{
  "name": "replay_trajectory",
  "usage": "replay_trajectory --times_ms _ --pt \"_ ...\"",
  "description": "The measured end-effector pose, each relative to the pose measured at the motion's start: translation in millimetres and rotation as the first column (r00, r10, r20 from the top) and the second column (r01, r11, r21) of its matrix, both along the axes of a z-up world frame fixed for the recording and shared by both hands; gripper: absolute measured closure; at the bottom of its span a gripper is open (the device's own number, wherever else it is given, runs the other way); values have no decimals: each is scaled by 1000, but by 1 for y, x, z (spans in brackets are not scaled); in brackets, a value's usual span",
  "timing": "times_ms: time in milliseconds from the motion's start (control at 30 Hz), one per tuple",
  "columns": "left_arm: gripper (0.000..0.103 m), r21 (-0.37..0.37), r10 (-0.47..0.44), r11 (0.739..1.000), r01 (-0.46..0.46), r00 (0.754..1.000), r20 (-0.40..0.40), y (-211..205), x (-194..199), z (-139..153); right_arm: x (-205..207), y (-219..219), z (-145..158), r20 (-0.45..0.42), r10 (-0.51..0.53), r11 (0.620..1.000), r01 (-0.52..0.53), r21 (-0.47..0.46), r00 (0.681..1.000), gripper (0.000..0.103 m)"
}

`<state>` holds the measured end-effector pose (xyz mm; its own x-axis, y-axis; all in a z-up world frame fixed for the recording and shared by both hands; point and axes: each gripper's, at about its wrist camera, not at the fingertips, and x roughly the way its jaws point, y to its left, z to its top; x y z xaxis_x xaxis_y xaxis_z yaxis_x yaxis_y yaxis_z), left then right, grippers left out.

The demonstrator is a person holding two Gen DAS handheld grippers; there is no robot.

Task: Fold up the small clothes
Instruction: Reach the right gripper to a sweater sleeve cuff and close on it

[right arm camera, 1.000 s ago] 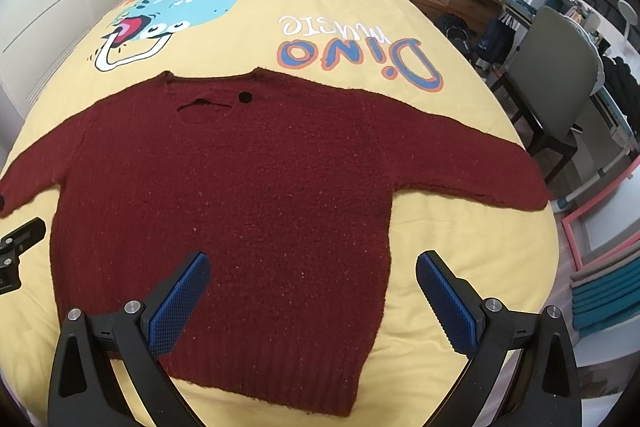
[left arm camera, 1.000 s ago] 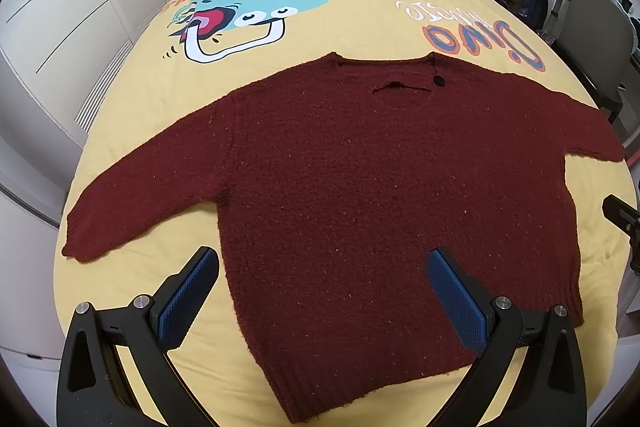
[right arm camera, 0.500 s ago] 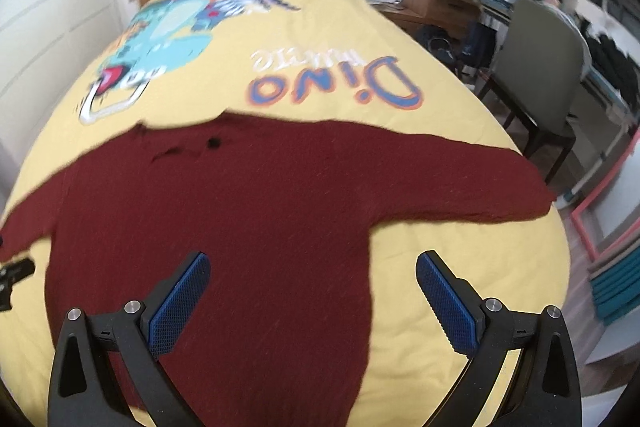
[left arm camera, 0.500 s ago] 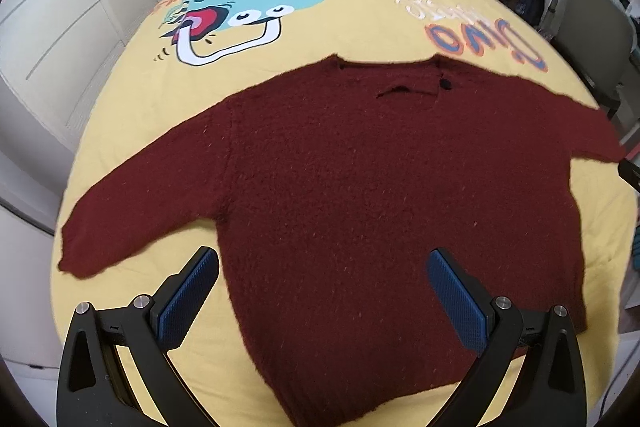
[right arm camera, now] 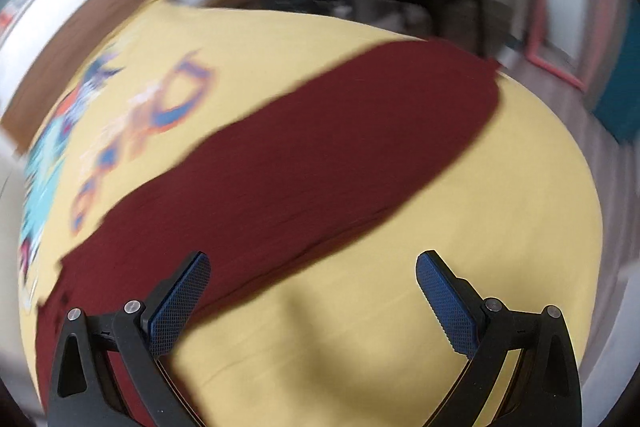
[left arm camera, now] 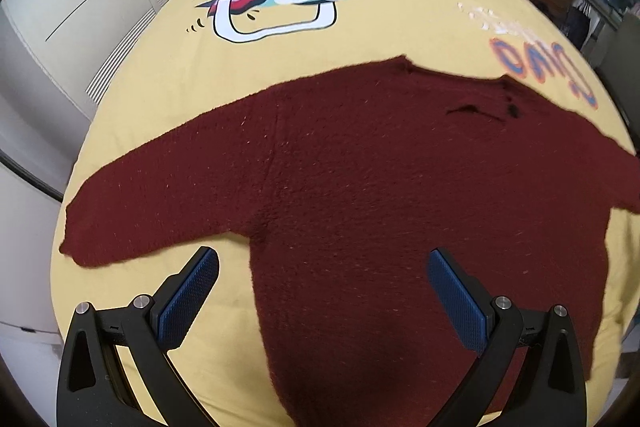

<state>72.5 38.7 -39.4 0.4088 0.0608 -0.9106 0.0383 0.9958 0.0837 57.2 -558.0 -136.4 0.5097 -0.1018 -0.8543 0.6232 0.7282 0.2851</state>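
Sweater (left arm camera: pixel 380 195) of fuzzy maroon knit lies flat on the yellow bedspread (left arm camera: pixel 360 43) in the left wrist view, sleeves outspread; the left gripper (left arm camera: pixel 322 273) hovers over its side seam, fingers apart and empty, the left sleeve (left arm camera: pixel 160 203) running off leftward. In the right wrist view, badly blurred, the right sleeve (right arm camera: pixel 320 155) stretches diagonally ahead of the right gripper (right arm camera: pixel 312 273), seemingly nearest its underside edge; those fingers are likewise spread, holding nothing.
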Motion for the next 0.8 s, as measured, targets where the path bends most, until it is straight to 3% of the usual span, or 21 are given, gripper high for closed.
replay_trajectory --times_ms 167,300,433,533,600,633,667,700,733,800 --pt "1 6 37 999 -37 999 -32 11 10 -14 12 -64 -26 -63 -101 992 105 64 993 1" --pt "1 2 49 999 -49 998 -48 15 14 -20 24 -93 -29 -90 -141 989 145 38 986 1" --pt "1 -11 43 999 -44 996 -72 14 18 -29 37 -113 -36 -143 -155 983 167 80 978 2" --pt "1 -16 31 999 -32 995 -91 13 20 -37 35 -128 -37 -127 -190 971 205 120 974 24" --pt "1 -25 22 999 -25 995 -99 12 22 -41 34 -133 -39 -124 -202 961 221 164 971 52" --pt "1 -31 24 999 -27 994 -104 12 23 -43 37 -135 -39 -129 -194 960 215 181 973 57" --pt "1 -38 24 999 -28 994 -107 12 24 -44 37 -136 -38 -128 -172 960 195 200 977 77" --pt "1 -50 23 998 -29 994 -111 12 24 -45 39 -137 -35 -108 -152 958 173 228 982 90" --pt "1 -55 21 998 -27 994 -112 12 24 -45 39 -139 -30 -91 -148 955 166 247 985 90" --pt "1 -51 10 999 -16 994 -106 12 23 -43 42 -133 -10 -70 -113 972 125 199 991 91"
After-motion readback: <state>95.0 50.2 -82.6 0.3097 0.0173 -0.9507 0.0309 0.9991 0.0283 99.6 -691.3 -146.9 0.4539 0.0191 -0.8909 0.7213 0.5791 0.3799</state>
